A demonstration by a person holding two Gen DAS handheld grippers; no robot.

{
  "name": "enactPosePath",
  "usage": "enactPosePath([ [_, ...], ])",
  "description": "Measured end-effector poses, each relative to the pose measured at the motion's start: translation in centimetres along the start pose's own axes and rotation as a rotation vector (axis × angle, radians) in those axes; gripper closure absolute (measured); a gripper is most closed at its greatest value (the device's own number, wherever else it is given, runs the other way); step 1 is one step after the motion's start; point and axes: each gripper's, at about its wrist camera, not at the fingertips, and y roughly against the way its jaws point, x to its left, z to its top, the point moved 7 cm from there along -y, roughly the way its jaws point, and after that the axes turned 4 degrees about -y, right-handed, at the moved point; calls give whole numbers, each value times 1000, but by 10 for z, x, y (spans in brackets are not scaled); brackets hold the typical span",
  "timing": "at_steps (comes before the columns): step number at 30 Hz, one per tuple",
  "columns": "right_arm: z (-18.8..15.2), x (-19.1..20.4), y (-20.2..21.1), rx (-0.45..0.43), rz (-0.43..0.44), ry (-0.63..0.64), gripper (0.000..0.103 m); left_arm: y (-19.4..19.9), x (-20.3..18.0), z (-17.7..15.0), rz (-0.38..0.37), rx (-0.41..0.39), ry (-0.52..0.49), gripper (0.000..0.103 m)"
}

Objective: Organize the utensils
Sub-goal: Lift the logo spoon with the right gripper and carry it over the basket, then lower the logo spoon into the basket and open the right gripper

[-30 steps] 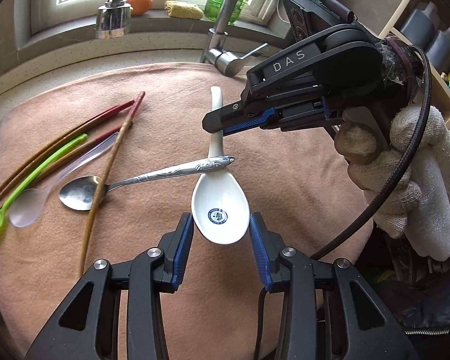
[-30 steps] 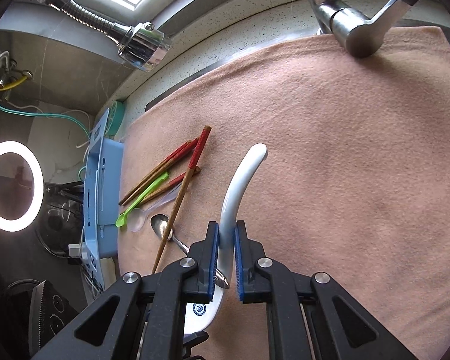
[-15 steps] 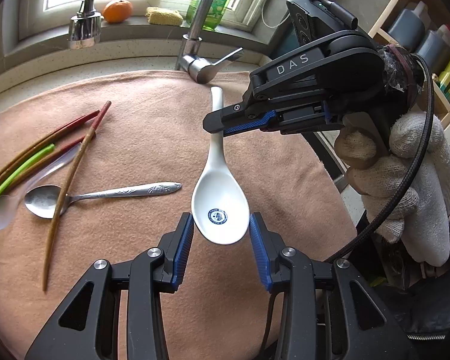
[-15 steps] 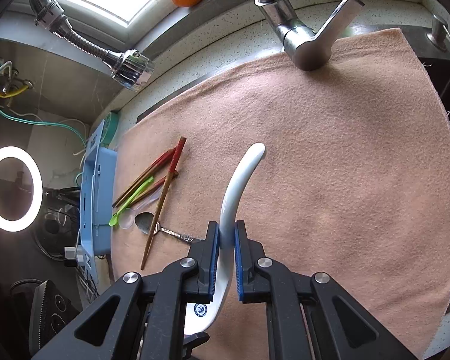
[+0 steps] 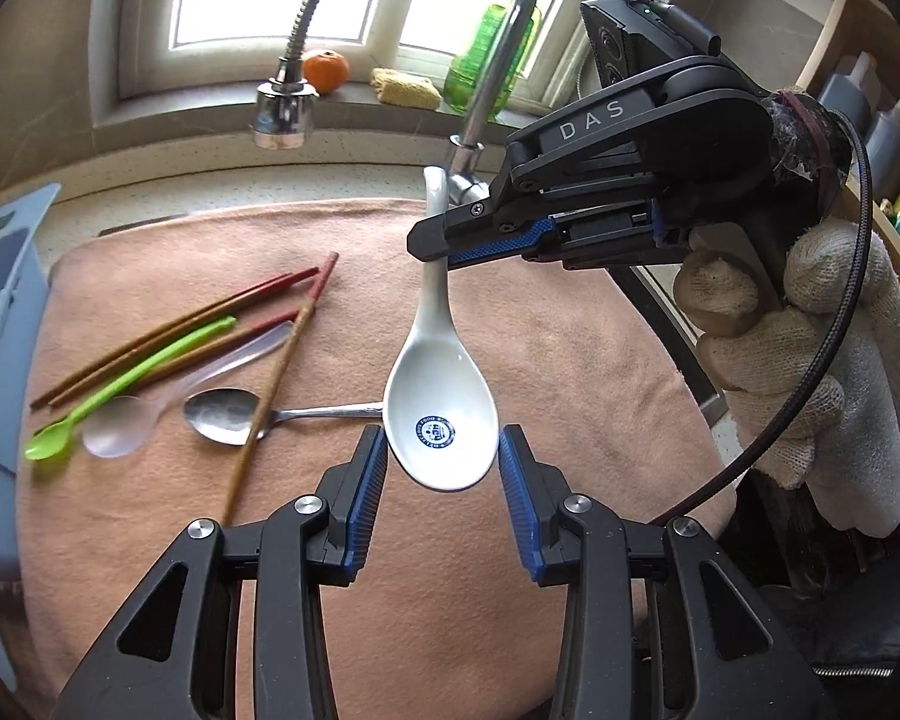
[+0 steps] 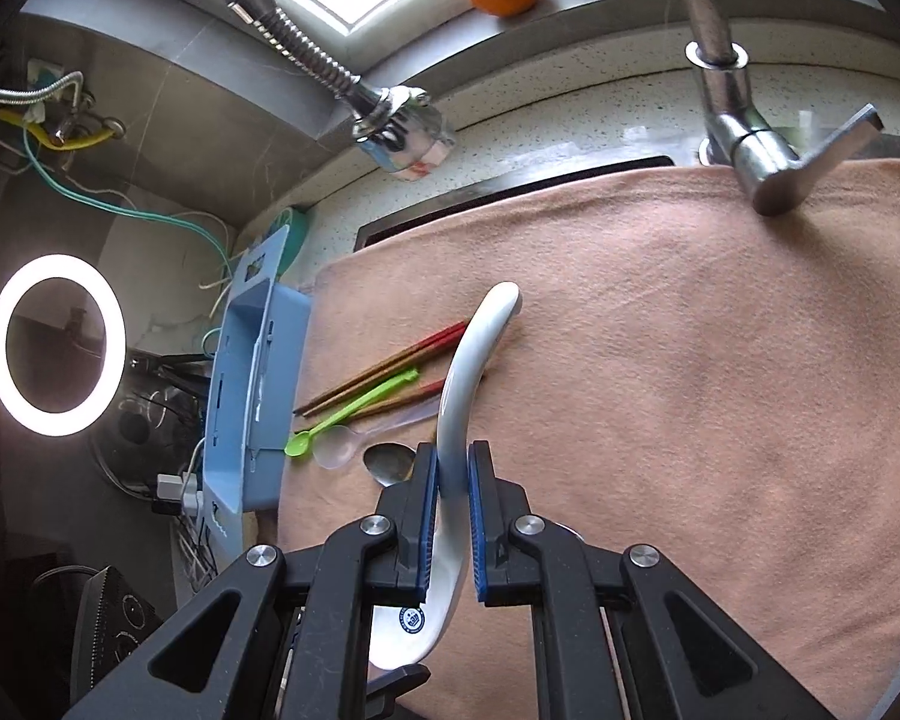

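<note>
White ceramic spoon hangs above the towel-covered counter, its handle clamped by the right hand-held gripper for carrying, bowl between the left hand-held gripper's parted, non-gripping jaws.

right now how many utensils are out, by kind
chopsticks: 4
white ceramic spoon, held in the right gripper: 1
metal spoon: 1
green plastic spoon: 1
clear plastic spoon: 1
total: 8, all but the ceramic spoon lying on the pink cloth
</note>
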Motion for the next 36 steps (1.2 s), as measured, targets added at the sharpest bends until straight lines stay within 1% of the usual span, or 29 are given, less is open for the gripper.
enactPosePath([
  [13, 6, 121, -69, 74, 69, 169, 94, 71, 91, -12, 155, -73, 107, 66],
  [21, 2, 181, -119, 132, 85, 251, 94, 99, 148, -27, 231, -95, 190, 66],
  [28, 0, 218, -157, 168, 85, 295, 94, 112, 187, -38, 278, -95, 235, 66],
  [34, -1, 237, -180, 194, 80, 319, 94, 115, 208, -46, 299, -91, 265, 66],
  [36, -1, 241, -186, 200, 76, 327, 93, 115, 216, -48, 317, -88, 272, 66],
])
